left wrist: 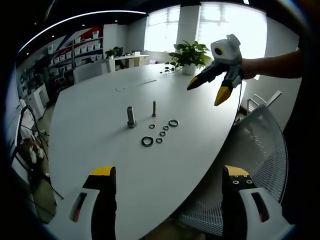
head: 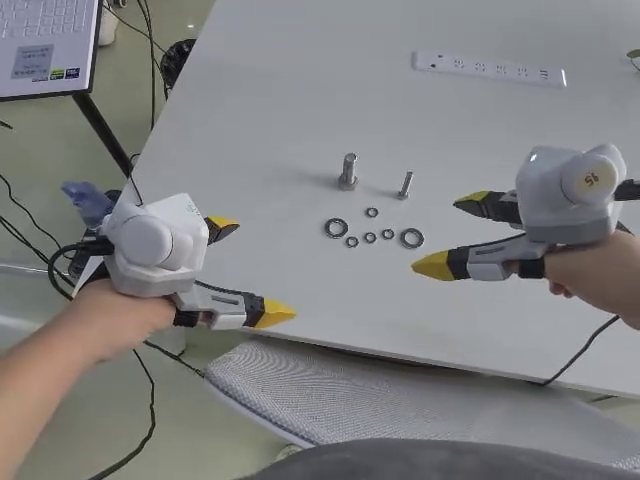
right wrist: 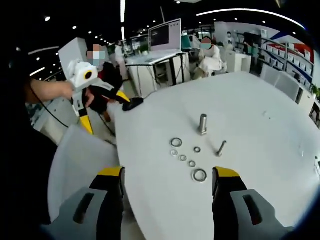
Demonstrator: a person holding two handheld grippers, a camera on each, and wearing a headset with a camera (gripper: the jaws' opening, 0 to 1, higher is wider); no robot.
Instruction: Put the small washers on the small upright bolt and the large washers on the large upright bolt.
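Observation:
A large upright bolt [head: 348, 171] and a thinner small upright bolt [head: 406, 185] stand on the white table [head: 260, 120]. In front of them lie loose washers: two large washers [head: 336, 228] [head: 412, 238] and several small washers [head: 370, 238] between. My left gripper [head: 250, 270] hovers open off the table's near-left edge, nothing between its jaws. My right gripper [head: 450, 235] is open just right of the washers, also holding nothing. The left gripper view looks past my left gripper [left wrist: 169, 172] at the bolts [left wrist: 131, 116]; the right gripper view looks past my right gripper [right wrist: 168, 172] at the washers [right wrist: 199, 175].
A power strip [head: 490, 70] lies at the table's far side. A laptop [head: 45, 45] on a stand and cables are to the left. A mesh chair [head: 330, 390] sits under the near edge. A potted plant [left wrist: 189, 52] stands at the far end.

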